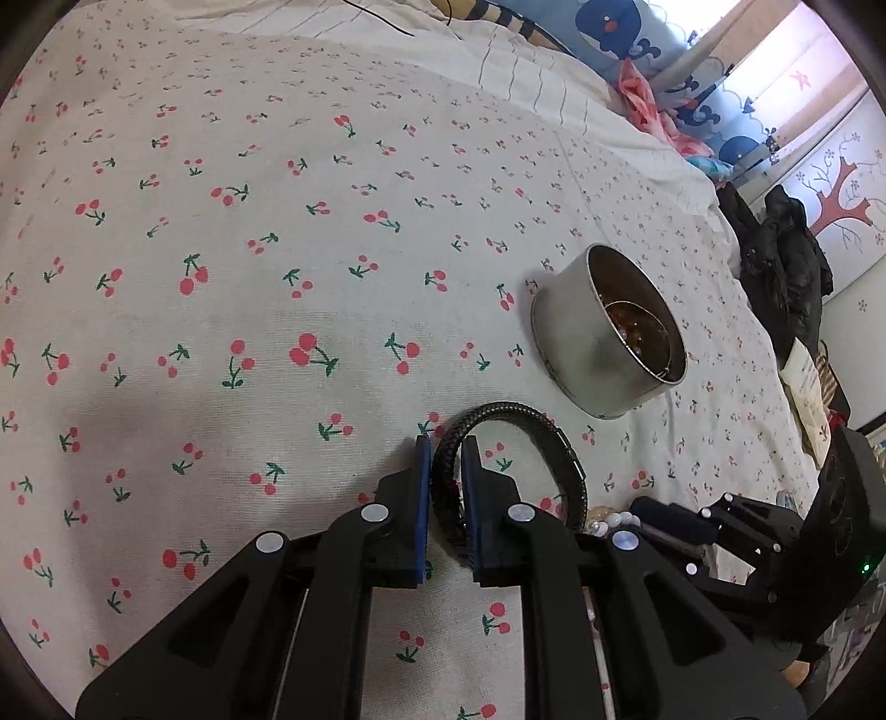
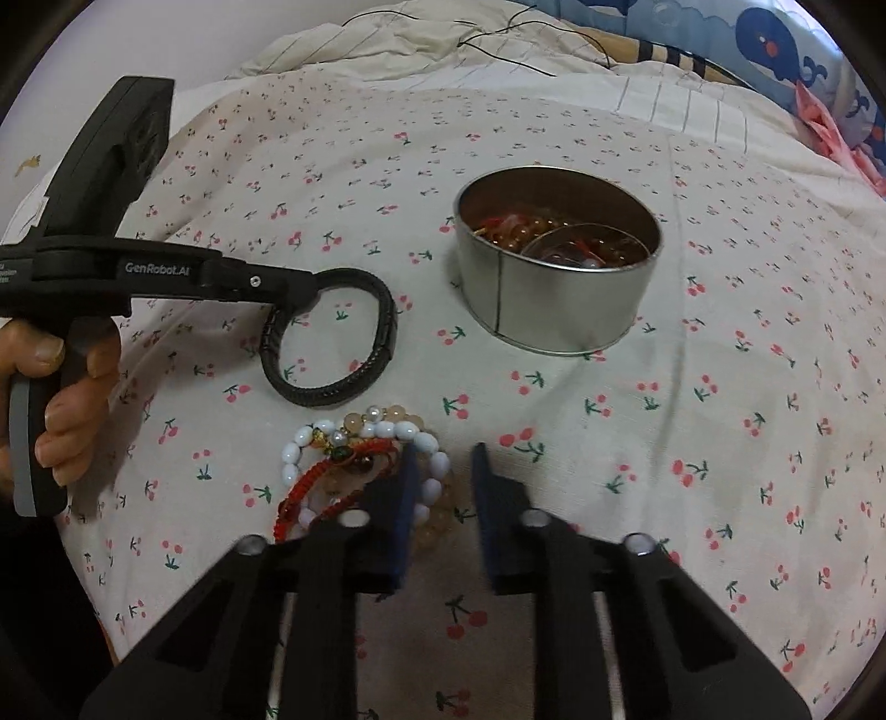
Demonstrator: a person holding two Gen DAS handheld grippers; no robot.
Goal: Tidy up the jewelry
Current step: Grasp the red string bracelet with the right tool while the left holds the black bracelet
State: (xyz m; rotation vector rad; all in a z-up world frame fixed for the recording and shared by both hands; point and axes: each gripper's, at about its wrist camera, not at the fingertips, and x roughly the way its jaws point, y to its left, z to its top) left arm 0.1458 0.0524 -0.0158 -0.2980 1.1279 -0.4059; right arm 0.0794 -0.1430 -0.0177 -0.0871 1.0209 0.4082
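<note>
A black braided leather bracelet [image 1: 515, 421] lies on the cherry-print sheet; it also shows in the right wrist view [image 2: 382, 327]. My left gripper [image 1: 446, 443] has its blue pads on either side of the bracelet's band; from the right wrist view the left gripper [image 2: 302, 299] sits at the bracelet's left rim. A round metal tin [image 1: 603, 338] holding beaded jewelry stands beyond it, also in the right wrist view [image 2: 559, 277]. A pile of white-bead, peach-bead and red cord bracelets [image 2: 360, 459] lies just left of my open, empty right gripper [image 2: 443, 448].
The cherry-print sheet [image 1: 221, 249] covers the bed. Pillows and a whale-print cushion [image 2: 786, 50] lie at the far edge. A black cable [image 2: 498, 39] trails across the pillows. Dark clothes [image 1: 786, 266] hang beside the bed at right.
</note>
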